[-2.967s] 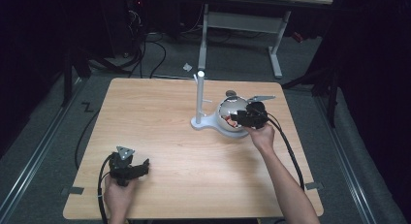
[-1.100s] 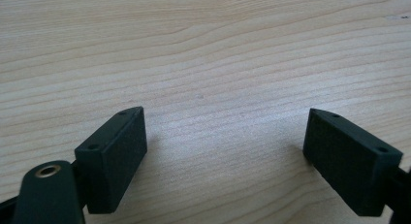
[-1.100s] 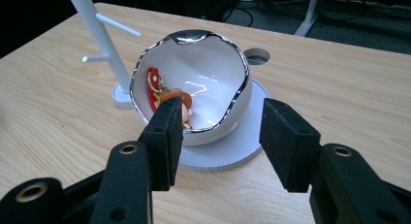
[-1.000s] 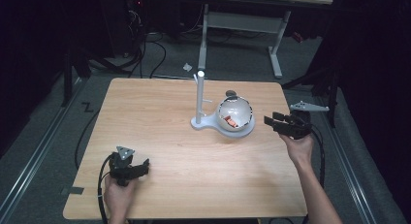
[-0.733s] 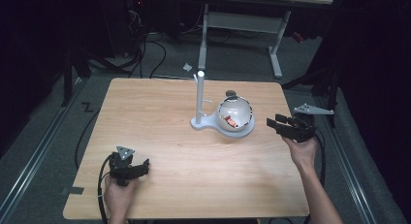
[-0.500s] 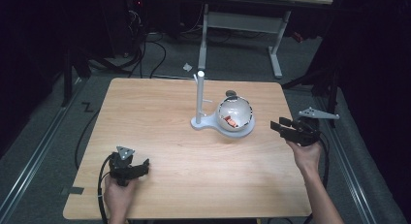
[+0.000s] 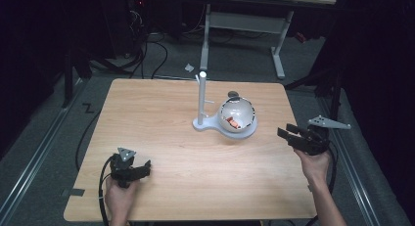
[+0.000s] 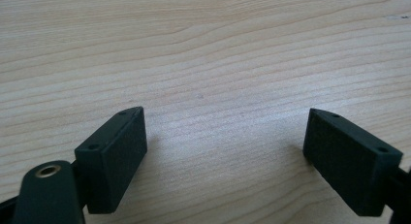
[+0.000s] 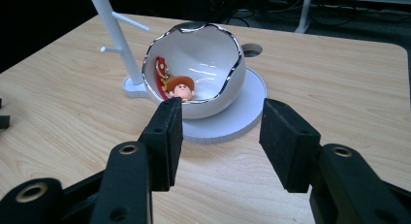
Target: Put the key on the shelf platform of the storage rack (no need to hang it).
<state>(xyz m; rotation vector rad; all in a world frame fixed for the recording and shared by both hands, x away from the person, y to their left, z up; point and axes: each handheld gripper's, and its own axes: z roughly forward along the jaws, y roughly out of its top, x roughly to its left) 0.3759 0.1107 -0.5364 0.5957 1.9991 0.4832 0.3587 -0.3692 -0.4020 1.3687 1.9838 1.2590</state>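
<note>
Item 1, left: the left tool (image 7: 131, 166), black, two-jawed, with a grey three-cornered plate on top, is held in the person's left hand (image 7: 119, 199) near the front left corner of the pale wood-grain table (image 7: 156, 113). Its jaws stand wide apart with nothing but bare table between them, so it is released and looks parked, out of the way of the work at the right.

Item 2, centre: a white post stand with short side pegs (image 7: 201, 99) rises from a flat white round base (image 9: 242, 112). The pegs suggest hanging space for small trinkets; none hangs there.

Item 3, centre right: a white eggshell-shaped bowl with a jagged silver rim (image 9: 203, 73) sits on that base, its opening tipped toward the right tool, probably so the contents can be reached. Inside lies a small keychain figure with a brown hat and red strap (image 9: 174, 83), resting against the near wall.

Item 4, right: the right tool (image 9: 218, 132), held in the person's right hand (image 7: 313, 165) at the table's right edge, points at the bowl from near, apart from it. Its jaws are half parted and empty, released.

Markings: no brand, label or readable writing is visible on any item.
</note>
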